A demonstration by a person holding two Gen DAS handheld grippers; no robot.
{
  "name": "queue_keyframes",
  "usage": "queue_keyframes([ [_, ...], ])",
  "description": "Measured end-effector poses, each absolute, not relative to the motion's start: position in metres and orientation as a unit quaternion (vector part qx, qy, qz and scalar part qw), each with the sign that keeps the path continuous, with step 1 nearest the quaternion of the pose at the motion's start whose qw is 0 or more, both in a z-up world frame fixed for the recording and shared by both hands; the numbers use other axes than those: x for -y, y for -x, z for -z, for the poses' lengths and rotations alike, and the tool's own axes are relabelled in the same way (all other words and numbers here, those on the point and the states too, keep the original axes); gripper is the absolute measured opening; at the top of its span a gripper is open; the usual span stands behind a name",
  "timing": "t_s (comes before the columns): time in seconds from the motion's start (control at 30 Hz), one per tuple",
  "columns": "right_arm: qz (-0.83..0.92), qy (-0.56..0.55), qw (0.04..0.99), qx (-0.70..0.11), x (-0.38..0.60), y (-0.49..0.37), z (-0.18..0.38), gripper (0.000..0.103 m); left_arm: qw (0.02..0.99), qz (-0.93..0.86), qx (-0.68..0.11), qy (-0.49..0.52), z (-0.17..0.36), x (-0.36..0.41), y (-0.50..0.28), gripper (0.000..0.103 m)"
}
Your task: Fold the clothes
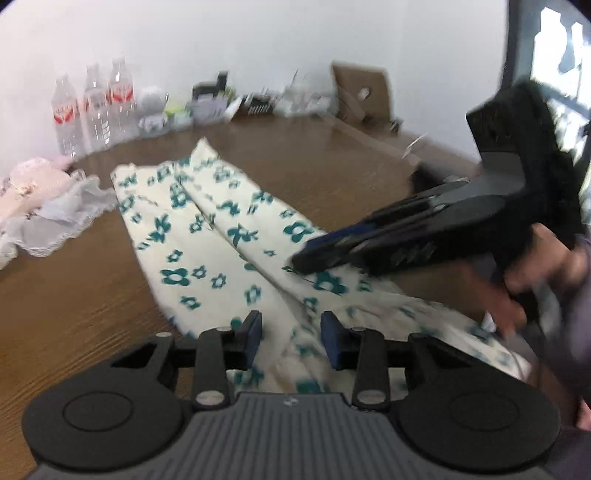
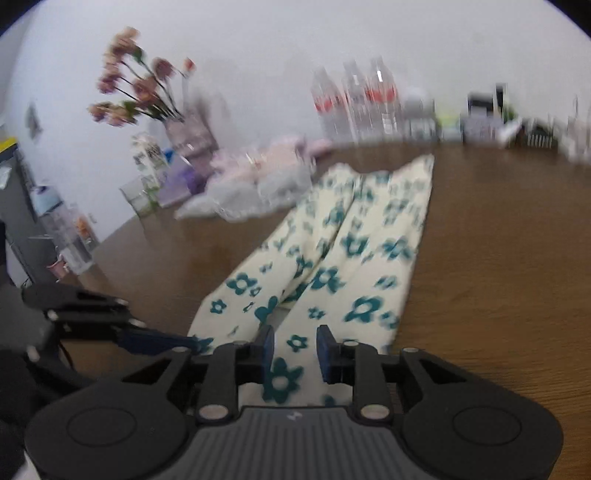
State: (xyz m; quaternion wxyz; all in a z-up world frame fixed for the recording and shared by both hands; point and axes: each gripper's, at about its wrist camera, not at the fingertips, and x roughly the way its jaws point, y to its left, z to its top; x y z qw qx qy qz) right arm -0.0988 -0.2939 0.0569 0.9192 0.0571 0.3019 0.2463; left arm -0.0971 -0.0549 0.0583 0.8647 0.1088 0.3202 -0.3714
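While my left gripper (image 1: 291,334) hovered unclenched over the trousers (image 1: 207,229) | right gripper (image 2: 295,350) also parted, holding nothing | I judged: pinch both waist corners evenly.

Plain white wall (image 1: 240,33) behind long brown wood-grain table (image 1: 74,295). Clear plastic bottles (image 1: 92,107) with red labels stand in row at table's far edge against wall. Tan chair back (image 1: 364,92) at far right corner. Dark-framed window (image 1: 554,55) at right, bright daylight through it. Vase of pink flowers (image 2: 136,81) at far left end. Small clutter (image 1: 236,99) along wall, blurred.
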Motion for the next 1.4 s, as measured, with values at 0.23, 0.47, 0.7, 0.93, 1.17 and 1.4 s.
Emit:
queue_keyframes([
  [0.23, -0.275, 0.058, 0.899, -0.335, 0.305, 0.183, -0.046, 0.030, 0.864, 0.355, -0.348, -0.076, -0.055, 0.019, 0.155, 0.041],
  [0.47, -0.205, -0.006, 0.926, -0.316, 0.255, 0.175, -0.037, 0.010, 0.883, 0.318, -0.335, -0.088, -0.039, 0.056, 0.157, 0.027],
  [0.7, -0.128, -0.049, 0.923, -0.359, 0.241, 0.056, -0.047, 0.012, 0.905, 0.234, -0.354, -0.033, -0.040, 0.062, 0.043, 0.030],
  [0.93, -0.267, -0.011, 0.921, -0.282, 0.281, 0.123, -0.073, 0.057, 0.891, 0.328, -0.314, -0.013, -0.060, -0.001, 0.096, 0.050],
  [1.17, -0.291, 0.078, 0.908, -0.292, 0.231, 0.126, -0.041, 0.034, 0.893, 0.304, -0.300, -0.141, -0.037, 0.058, 0.082, 0.027],
  [1.4, -0.340, 0.121, 0.885, -0.293, 0.223, 0.197, -0.040, 0.009, 0.888, 0.304, -0.323, -0.125, -0.043, 0.039, 0.154, 0.016],
])
